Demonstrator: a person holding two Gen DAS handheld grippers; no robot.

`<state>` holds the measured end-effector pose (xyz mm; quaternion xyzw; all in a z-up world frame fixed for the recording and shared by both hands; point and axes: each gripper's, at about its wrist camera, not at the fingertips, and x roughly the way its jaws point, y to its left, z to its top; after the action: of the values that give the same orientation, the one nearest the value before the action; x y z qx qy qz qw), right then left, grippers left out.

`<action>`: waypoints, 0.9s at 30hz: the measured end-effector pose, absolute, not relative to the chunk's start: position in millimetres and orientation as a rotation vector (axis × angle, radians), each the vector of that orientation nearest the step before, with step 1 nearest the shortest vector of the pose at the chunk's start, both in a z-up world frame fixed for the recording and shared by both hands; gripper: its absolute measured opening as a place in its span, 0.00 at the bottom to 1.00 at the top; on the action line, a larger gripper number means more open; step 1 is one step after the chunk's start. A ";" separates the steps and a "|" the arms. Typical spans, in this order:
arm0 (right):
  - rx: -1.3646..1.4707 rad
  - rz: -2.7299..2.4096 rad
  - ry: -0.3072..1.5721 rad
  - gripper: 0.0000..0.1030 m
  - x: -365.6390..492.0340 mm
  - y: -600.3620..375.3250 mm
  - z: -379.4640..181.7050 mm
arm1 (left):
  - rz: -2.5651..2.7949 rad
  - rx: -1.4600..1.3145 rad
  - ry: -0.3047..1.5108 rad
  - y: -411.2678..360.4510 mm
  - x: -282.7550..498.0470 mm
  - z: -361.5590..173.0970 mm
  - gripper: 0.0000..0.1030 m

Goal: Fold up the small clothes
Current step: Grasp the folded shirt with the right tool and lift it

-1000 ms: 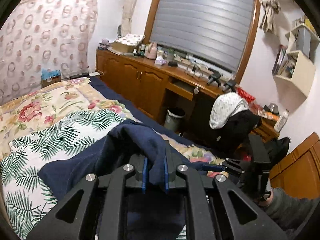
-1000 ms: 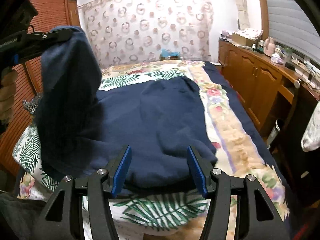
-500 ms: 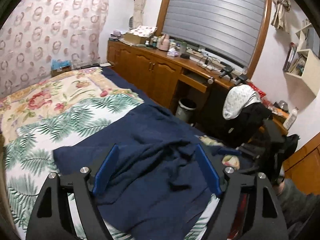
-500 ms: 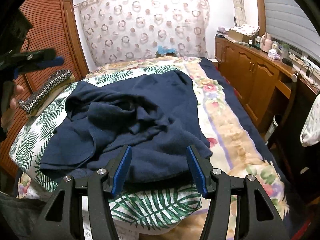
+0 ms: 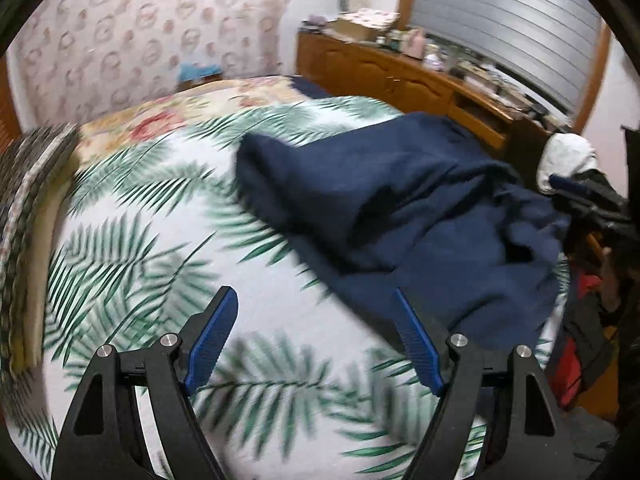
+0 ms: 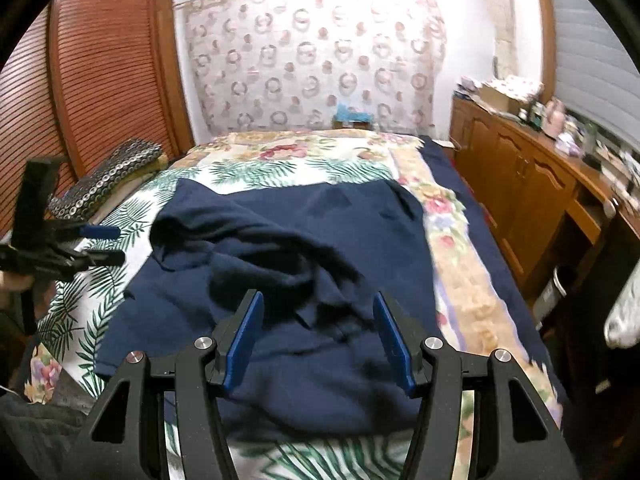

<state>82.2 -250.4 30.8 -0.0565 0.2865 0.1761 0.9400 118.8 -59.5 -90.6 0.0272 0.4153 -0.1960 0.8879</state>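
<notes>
A dark navy garment (image 6: 288, 256) lies rumpled on the bed, one part folded loosely over the middle. In the left wrist view it (image 5: 420, 216) lies to the upper right. My left gripper (image 5: 316, 320) is open and empty above the palm-leaf bedcover (image 5: 168, 248), left of the garment; it shows at the left edge of the right wrist view (image 6: 102, 244). My right gripper (image 6: 318, 320) is open and empty, just above the garment's near part.
A patterned cushion (image 6: 108, 176) lies at the bed's left side by the slatted wooden wardrobe (image 6: 92, 72). A wooden cabinet and desk (image 6: 532, 184) with clutter run along the right. A bin (image 6: 560, 284) stands below the desk.
My left gripper let go of the garment, which dropped onto the bed, then swung left over the bedcover. My right gripper moved forward over the garment, still open.
</notes>
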 end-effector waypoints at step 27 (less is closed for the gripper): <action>-0.456 0.583 0.759 0.57 205.4 -99.6 16.3 | -0.338 0.167 0.930 -45.5 131.2 -122.3 1.00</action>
<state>205.4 -99.6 16.3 -0.2173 0.3620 0.2783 0.8627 131.2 -45.5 -122.3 0.0798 0.4458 -0.1619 0.8768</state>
